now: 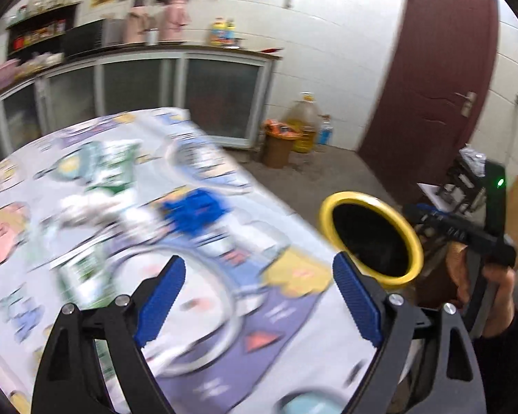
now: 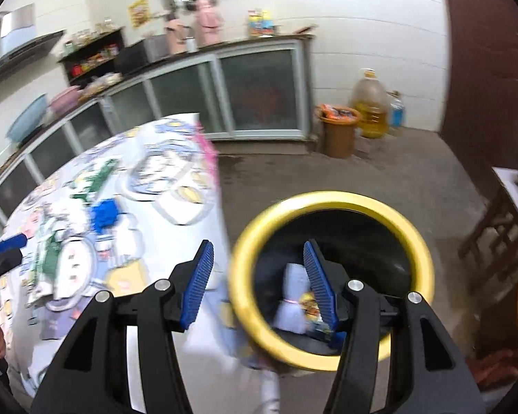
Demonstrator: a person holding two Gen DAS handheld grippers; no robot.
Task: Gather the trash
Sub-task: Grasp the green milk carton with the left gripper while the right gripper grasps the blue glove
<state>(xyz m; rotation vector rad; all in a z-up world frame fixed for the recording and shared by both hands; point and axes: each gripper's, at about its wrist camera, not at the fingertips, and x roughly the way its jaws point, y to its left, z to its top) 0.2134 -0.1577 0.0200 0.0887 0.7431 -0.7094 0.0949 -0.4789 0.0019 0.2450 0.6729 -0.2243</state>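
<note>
Trash (image 2: pixel 295 305) lies in the bin (image 2: pixel 331 362); both tools gape empty.

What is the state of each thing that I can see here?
Left hand-held gripper: open, holding nothing.
Right hand-held gripper: open, holding nothing.
Yellow-rimmed bin: uncovered, some trash inside.
Brown bin: full to the top.
Door: shut.
Blue wrapper: lying on the table.
</note>
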